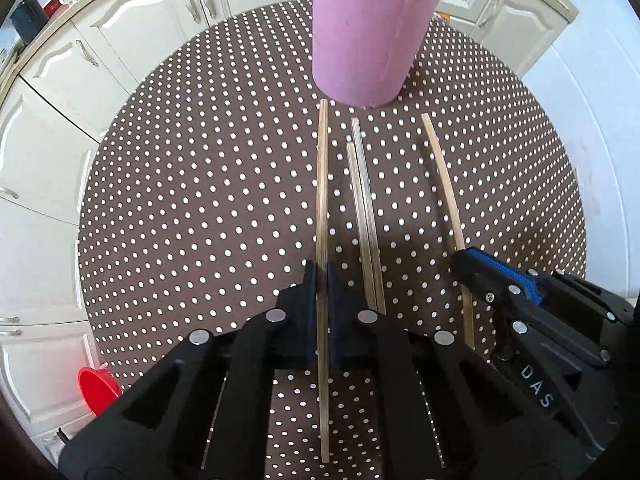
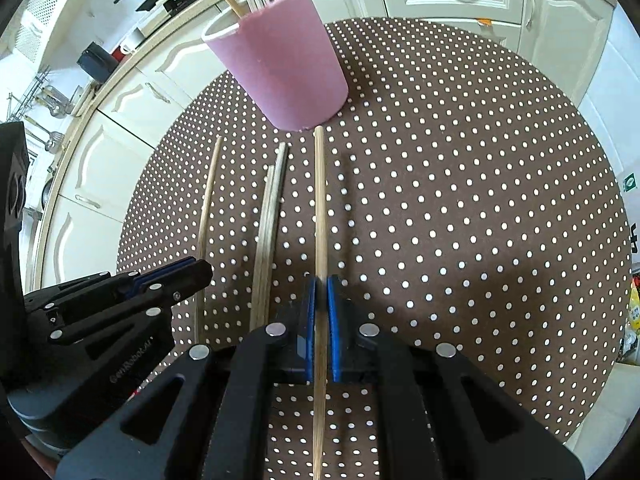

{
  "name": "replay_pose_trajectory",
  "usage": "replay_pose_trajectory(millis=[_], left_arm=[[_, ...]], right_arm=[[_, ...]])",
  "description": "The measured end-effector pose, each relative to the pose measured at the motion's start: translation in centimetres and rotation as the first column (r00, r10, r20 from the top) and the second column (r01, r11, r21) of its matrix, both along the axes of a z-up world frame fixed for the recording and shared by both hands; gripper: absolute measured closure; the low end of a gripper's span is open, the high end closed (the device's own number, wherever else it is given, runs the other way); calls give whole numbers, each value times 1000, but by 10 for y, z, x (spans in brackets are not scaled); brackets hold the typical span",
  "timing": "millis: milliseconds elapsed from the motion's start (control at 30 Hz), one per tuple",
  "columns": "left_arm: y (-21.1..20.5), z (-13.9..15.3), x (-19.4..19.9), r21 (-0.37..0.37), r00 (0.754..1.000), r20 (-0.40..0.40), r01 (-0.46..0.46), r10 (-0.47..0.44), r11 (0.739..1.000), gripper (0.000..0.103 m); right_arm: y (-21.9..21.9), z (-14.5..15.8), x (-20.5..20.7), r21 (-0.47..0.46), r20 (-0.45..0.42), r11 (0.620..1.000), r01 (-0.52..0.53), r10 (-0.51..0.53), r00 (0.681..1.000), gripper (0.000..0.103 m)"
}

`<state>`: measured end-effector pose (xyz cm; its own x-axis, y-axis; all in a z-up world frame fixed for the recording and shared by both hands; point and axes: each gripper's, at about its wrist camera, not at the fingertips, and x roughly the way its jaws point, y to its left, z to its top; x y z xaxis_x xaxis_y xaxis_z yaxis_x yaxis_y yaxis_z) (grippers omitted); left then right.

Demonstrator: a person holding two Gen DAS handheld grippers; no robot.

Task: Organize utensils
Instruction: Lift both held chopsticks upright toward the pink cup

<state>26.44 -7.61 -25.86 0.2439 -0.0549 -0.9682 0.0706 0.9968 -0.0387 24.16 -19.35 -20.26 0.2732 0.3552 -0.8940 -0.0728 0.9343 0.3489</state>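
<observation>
Each tool is clamped on one chopstick, the left tool (image 1: 322, 280) on the left chopstick (image 1: 322, 184) and the right tool (image 2: 321, 292) on the right chopstick (image 2: 319, 200), so both should tip upright and clear the pink cup (image 1: 366, 40) rim, avoiding the loose pair (image 1: 362, 200) on the dotted desk (image 1: 200, 200).

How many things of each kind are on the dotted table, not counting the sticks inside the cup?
Chopsticks outside the cup: 4 (one in the left gripper, one in the right gripper, two lying together)
Pink cup: 1
Total: 5
</observation>
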Motion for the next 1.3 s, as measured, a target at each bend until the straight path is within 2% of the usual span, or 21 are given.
replay_pose_trajectory(millis=[300, 467, 667, 1000, 1300], left_arm=[[55, 38, -6, -9, 999, 42, -6, 7, 1000, 97], [66, 56, -5, -17, 998, 62, -14, 15, 1000, 97], [74, 72, -5, -29, 995, 96, -21, 24, 999, 97], [75, 115, 11, -9, 984, 174, -30, 31, 1000, 97], [75, 157, 35, -10, 962, 271, -14, 16, 1000, 97]], right_arm=[[2, 25, 5, 24, 94, 999, 29, -31, 995, 98], [-1, 42, 12, 54, 168, 997, 59, -68, 983, 98], [-16, 64, 24, 78, 247, 990, 116, -132, 960, 98], [-28, 94, 40, 135, 362, 979, 153, -192, 912, 98], [-32, 118, 62, 156, 442, 971, 181, -232, 867, 98]])
